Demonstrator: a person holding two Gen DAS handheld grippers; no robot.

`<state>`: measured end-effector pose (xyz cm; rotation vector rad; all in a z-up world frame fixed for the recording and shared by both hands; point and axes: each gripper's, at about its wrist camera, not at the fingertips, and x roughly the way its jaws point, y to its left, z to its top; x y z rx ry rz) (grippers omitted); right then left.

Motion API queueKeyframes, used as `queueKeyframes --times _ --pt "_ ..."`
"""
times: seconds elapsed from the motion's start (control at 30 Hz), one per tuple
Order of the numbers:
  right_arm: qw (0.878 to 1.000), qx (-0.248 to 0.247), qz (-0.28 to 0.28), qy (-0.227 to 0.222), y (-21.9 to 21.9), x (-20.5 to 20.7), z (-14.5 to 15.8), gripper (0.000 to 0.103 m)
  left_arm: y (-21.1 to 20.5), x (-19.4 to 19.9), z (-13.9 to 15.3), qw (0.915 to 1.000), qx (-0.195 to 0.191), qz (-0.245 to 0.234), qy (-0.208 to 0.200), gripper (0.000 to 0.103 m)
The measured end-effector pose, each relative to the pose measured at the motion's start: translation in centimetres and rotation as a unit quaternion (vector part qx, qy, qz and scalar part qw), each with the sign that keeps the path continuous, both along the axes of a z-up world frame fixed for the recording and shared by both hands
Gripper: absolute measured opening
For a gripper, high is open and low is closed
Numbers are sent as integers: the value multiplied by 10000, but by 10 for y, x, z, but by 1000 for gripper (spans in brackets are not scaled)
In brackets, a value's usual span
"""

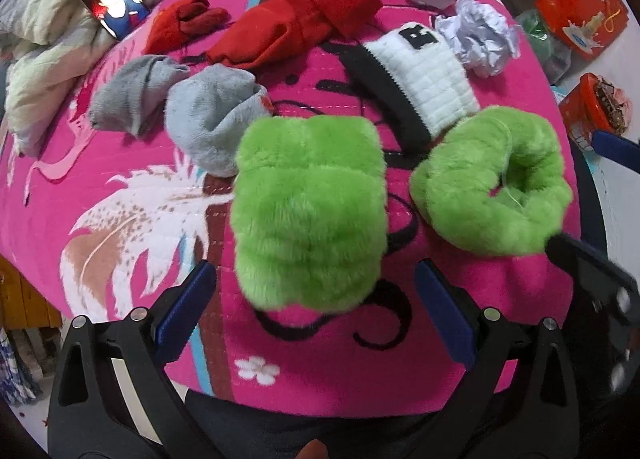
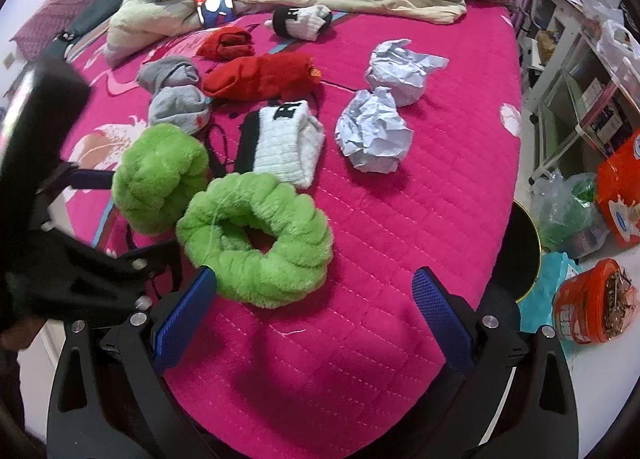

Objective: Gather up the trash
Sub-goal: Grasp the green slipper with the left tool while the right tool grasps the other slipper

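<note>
While left gripper (image 1: 316,299) gapes wide over green fluffy sock (image 1: 308,211), nothing held; right gripper (image 2: 316,299) likewise (empty). Only right view: crumpled paper (image 2: 374,137) at 12 o'clock, bed edge (image 2: 516,163).

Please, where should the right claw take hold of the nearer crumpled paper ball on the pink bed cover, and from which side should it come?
Probably around its wide middle, coming from above and the near side. The nearer paper ball is a loose, irregular lump without a handle. The second ball lies close behind and the white-and-black sock to its left, so the near and right sides look freest. The right claw is open and empty.
</note>
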<state>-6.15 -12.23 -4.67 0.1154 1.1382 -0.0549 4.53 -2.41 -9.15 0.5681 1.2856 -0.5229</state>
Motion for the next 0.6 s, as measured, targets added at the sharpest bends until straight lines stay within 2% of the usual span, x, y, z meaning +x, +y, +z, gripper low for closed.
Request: queueKeyframes --times 0.07,0.1,0.13,0.17,0.2,0.27,0.6 --pt "9999 0 109 41 3 2 -1 94 0 9 -8 10000 6 98 -9 97" --pt "9998 -21 161 72 5 3 -3 94 1 13 -13 9998 42 186 -65 85" --pt "9998 -41 187 97 6 5 -5 94 4 17 -16 9996 -90 241 134 68" --pt "9997 -31 195 110 6 6 -6 94 7 19 -16 9985 -322 282 351 61" --pt "9996 5 234 142 7 8 -7 94 9 19 -12 9983 -400 289 322 48" --pt "9993 -5 315 178 9 11 -9 94 11 19 -9 9987 -372 270 219 48" --pt "9958 186 747 486 21 44 -37 94 27 37 -14 9943 -687 591 557 48"
